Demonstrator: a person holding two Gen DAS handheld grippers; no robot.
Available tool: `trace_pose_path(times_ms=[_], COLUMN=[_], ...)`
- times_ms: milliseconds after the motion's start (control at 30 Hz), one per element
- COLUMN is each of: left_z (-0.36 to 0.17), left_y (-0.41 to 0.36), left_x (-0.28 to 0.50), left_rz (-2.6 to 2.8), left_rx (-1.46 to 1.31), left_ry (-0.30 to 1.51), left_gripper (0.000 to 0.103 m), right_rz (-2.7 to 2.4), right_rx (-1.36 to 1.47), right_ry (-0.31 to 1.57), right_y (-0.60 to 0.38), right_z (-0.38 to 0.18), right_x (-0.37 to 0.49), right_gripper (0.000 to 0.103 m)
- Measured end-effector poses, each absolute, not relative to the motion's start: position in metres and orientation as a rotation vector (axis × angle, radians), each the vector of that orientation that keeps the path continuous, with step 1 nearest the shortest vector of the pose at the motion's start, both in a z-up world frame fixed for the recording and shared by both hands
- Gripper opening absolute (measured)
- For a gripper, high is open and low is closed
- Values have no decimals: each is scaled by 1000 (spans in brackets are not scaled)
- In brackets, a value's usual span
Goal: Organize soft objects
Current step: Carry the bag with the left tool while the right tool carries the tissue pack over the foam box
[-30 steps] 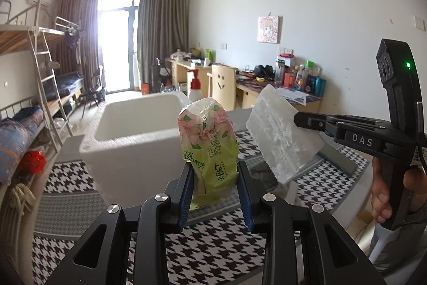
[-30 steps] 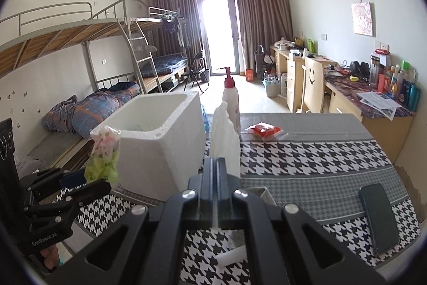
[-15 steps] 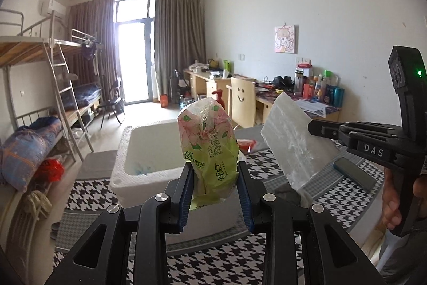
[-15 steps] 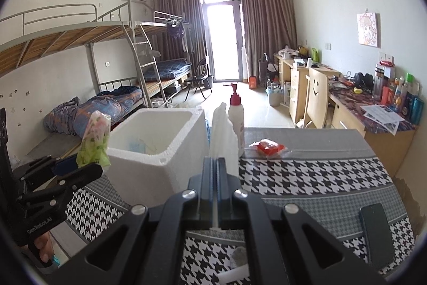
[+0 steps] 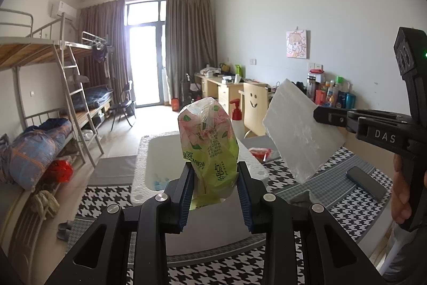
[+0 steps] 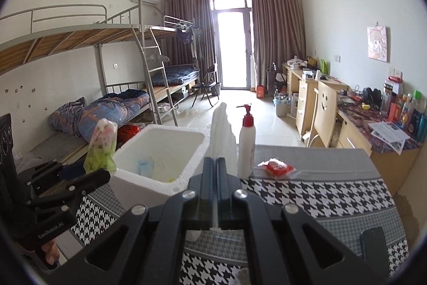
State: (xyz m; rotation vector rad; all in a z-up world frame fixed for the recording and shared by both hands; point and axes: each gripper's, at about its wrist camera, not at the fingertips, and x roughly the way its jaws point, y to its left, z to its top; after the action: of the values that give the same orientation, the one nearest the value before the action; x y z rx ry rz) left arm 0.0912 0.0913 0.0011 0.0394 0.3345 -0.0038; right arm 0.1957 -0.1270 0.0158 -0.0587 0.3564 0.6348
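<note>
Now | left hand-held gripper [image 5: 214, 184] clamps tissue pack [image 5: 209, 140] | right hand-held gripper [image 6: 217, 164] pinches clear bag [image 6: 222, 135]

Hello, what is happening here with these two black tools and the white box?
A person holds two grippers above a table. The left gripper is shut on a green flowered packet; the right gripper is shut on a flat white sheet. Both hang near the open white foam box, nothing released yet.

Item count, table area: one white foam box [image 6: 160, 151]; one green floral tissue pack [image 5: 209, 148]; one clear plastic packet [image 5: 299, 132]; one red-capped pump bottle [image 6: 246, 143]; one red snack packet [image 6: 277, 167]; one black phone [image 5: 367, 182]; two grippers, left gripper [image 5: 214, 194] and right gripper [image 6: 216, 194].
</note>
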Motion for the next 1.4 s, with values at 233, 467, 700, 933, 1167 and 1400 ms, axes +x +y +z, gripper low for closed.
trace_pose_path(times_ms=[233,467,700,933,1167,1400], left_z=[5,4,4,3,3,0], left_y=[98,107,120,131,140,148], left_x=[92,87,84,81,78,74], left_rz=[39,75,104,136,155,167], left_rx=[36,13,-7,-22,-47,-54], left_ry=[326,321,321,318,311,311], left_gripper=[33,33,33,33,33,33], right_rz=[662,679,700,739,765,773], right_rx=[-84,-90,-113,-135,-151,-165], right_ry=[340,320,291,291,308,343], right_y=[-116,-103,-89,-68,-54,-39], right_z=[24,31,43,46,42,33], right_x=[198,197,195,196,200,209], right_gripper=[4,4,4,4,4,4])
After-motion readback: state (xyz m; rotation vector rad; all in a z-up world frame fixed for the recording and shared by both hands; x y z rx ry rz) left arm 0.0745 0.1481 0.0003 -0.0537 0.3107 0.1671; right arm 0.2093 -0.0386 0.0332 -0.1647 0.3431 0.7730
